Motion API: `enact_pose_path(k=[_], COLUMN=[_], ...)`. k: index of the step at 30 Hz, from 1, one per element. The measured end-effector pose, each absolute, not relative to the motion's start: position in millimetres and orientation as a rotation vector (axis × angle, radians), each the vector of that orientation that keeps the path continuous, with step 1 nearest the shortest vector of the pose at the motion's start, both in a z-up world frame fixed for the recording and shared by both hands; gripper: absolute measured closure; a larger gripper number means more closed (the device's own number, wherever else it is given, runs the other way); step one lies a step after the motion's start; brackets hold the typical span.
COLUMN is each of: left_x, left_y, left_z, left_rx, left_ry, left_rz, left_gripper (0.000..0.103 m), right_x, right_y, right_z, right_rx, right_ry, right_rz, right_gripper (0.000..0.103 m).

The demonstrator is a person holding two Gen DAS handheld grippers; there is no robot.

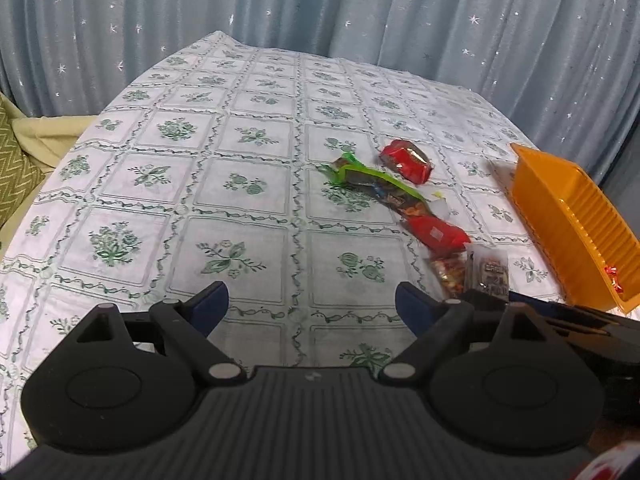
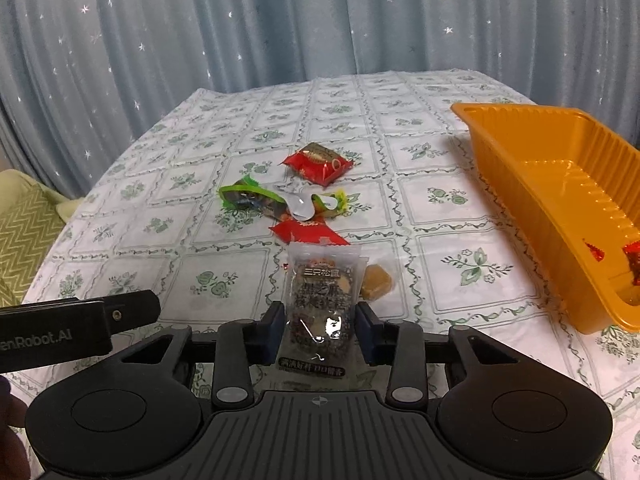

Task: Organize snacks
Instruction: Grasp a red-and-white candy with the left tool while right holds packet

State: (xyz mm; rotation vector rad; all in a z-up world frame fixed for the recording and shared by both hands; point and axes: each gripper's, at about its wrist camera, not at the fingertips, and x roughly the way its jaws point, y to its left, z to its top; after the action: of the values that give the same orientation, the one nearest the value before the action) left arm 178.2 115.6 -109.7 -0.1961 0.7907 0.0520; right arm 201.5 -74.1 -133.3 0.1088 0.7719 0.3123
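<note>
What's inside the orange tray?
The orange tray holds red-wrapped candies at its near end; the rest of the floor looks bare. The picture's edge cuts off that corner, so more may hide there.

**Starry curtains behind a floral-clothed table**

Pale blue pleated curtains (image 1: 360,12) dotted with small white stars fill the far wall. A table (image 1: 180,184) sits under a white cloth with green floral squares — at the near left, a green zigzag-patterned cushion (image 1: 16,168) on yellowish fabric. The light is dim and even.
</note>
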Motion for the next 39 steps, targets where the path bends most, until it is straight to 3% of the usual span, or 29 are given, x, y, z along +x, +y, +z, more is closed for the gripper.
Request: enact_pose_path(k=[9, 11, 16, 19, 35, 39], left_x=[187, 192, 206, 216, 231, 235], left_y=[87, 76, 49, 35, 21, 17], left_z=[-108, -110, -120, -126, -143, -143], left_rx=[-0.177, -0.171, -0.173, -0.173, -0.052, -0.016], left_ry=[0.774, 0.777, 0.794, 0.793, 0.793, 0.791], left_rz=[-0.049, -0.073, -0.113, -0.121, -0.122, -0.14], left_gripper=[0.015, 0.017, 0.04, 0.048, 0.06, 0.067], right_x=[181, 176, 170, 170, 172, 173], right_y=[-113, -124, -143, -152, -159, -159], right_z=[-122, -122, -129, -133, -137, -138], right_rx=[0.107, 0.096, 0.09, 0.098, 0.124, 0.121], right_ry=[0.761, 0.764, 0.779, 0.782, 0.772, 0.774], right_rz=[0.258, 0.235, 0.188, 0.176, 0.176, 0.178], right_gripper=[0.065, 0.065, 0.065, 0.065, 0.065, 0.065])
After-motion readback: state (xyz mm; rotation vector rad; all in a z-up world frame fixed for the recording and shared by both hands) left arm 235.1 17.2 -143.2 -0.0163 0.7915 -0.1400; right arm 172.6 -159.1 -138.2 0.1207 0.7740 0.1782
